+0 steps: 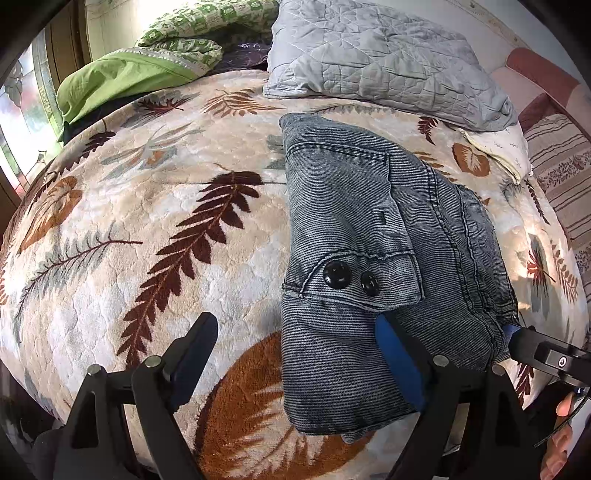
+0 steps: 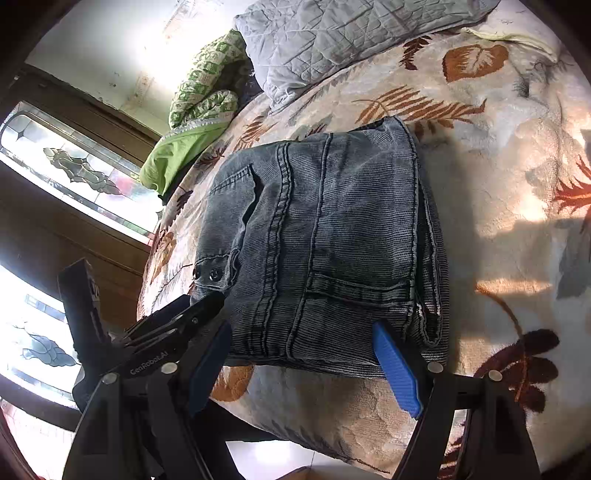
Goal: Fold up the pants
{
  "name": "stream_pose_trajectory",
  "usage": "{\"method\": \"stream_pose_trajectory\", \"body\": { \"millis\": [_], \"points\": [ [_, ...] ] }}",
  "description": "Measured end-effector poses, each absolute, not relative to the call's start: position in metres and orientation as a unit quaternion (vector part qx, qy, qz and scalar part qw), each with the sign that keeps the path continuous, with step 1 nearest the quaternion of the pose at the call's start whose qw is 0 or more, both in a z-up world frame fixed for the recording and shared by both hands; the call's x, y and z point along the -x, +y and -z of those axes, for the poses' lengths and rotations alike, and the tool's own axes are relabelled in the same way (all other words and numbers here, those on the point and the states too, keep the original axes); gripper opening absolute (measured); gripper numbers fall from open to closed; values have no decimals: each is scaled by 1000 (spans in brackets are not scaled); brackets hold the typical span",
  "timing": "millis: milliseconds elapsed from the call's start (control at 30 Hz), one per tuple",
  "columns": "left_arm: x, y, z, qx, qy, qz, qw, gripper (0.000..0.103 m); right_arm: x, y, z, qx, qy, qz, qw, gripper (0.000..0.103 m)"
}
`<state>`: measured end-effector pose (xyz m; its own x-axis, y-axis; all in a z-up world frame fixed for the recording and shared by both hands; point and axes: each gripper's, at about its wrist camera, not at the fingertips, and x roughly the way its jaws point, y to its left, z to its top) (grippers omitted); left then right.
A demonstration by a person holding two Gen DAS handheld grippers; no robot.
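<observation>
Left gripper (image 1: 295, 332) spread wide over the near edge of the bed, nothing pinched: left finger above bare blanket, right blue-padded finger over the near end of the folded pants (image 1: 384, 229), whether touching the cloth unclear. Right gripper (image 2: 301, 341) likewise splayed, jaws apart at the near edge of the same bundle, right blue pad (image 2: 397, 373) just at the denim's lower hem, left pad beside its left corner, no fabric clamped. Seen in the left wrist view, tip of the right gripper (image 1: 543, 350) at the right side of the pants, part of a hand (image 1: 563, 410) behind it. Pants folded into a compact grey-blue corduroy packet, two black buttons (image 1: 349, 277) on a flap facing up, lying on the leaf-patterned blanket (image 1: 147, 221) toward the near side of the bed. Beyond it, grey quilted pillow (image 1: 380, 62) at the far edge, green cloth (image 1: 122, 77) and green checked bedding (image 1: 207, 22) to the far left. Stained-glass window (image 2: 74, 173) at the left in the right wrist view.
</observation>
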<state>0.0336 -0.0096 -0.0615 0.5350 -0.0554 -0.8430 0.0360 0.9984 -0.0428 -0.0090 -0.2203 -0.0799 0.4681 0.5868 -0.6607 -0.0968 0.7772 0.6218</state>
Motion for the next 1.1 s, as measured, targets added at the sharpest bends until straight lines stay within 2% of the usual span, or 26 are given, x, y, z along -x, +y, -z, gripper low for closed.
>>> {"method": "stream_pose_trajectory", "body": {
  "millis": [300,433,633,767,867,1100],
  "points": [
    [-32,-6,66,13,477,19,879,93,22,-227,58,-268,430,-220,833,81],
    [-32,-6,65,16,480,23,877,94,11,-222,87,-256,471,-208,818,81],
    [-22,13,43,97,444,49,889,94,16,-232,67,-272,441,-205,830,81],
    [-30,-3,77,41,487,43,872,95,18,-254,66,-302,426,-179,834,81],
    [-27,-2,76,46,473,39,879,96,15,-257,72,-304,449,-177,822,81],
    [-23,0,59,60,466,42,882,96,6,-252,47,-331,413,-246,812,82]
  ]
}}
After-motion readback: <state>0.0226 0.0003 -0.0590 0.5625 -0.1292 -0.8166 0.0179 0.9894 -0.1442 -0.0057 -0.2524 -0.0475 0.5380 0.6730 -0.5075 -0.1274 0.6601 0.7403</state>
